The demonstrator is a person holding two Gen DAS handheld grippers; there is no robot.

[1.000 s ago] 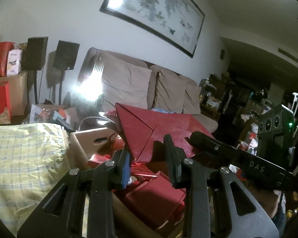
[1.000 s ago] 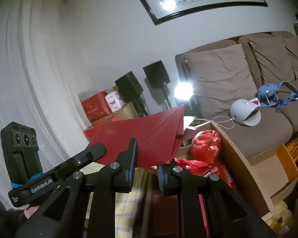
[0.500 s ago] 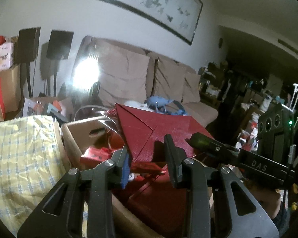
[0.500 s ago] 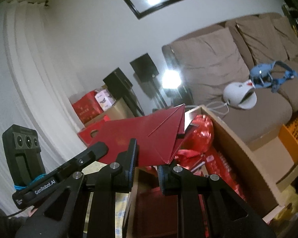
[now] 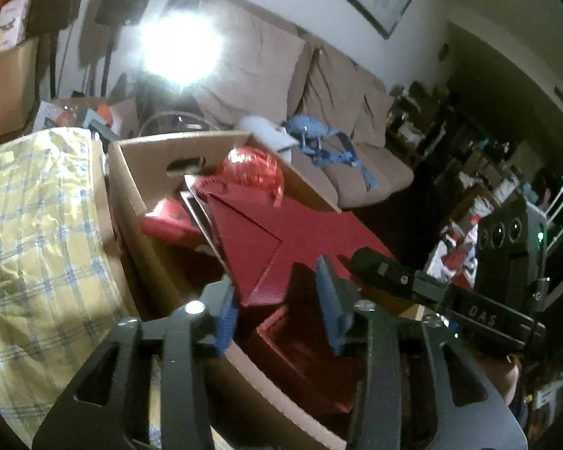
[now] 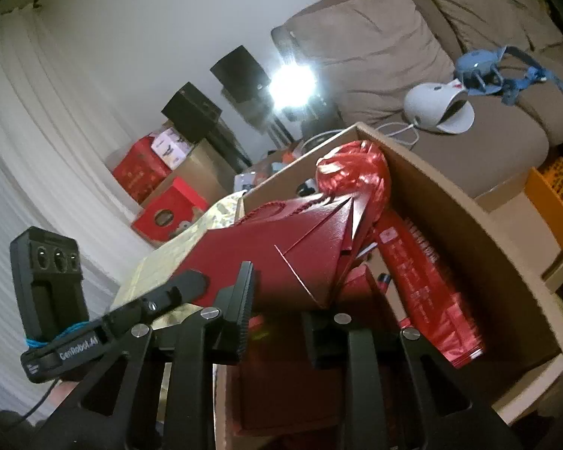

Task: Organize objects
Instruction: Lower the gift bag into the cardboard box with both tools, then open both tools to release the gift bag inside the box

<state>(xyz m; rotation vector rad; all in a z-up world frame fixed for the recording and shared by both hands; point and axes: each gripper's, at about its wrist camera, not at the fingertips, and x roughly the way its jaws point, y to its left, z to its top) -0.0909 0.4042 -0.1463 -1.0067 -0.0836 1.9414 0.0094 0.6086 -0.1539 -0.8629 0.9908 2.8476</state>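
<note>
Now lowered into the cardboard box point(image 5: 139, 202), the folded red paper gift bag point(image 5: 266, 247) is being let go.
A second ago both grippers held the flattened bag well above the box; it has since come down onto the red packages beside a red foil ball point(image 6: 353, 172). Fingers of the left gripper point(image 5: 277, 300) and right gripper point(image 6: 277, 300) are opening, the bag's edge between them but no longer pinched, so this item looks stowed.
</note>
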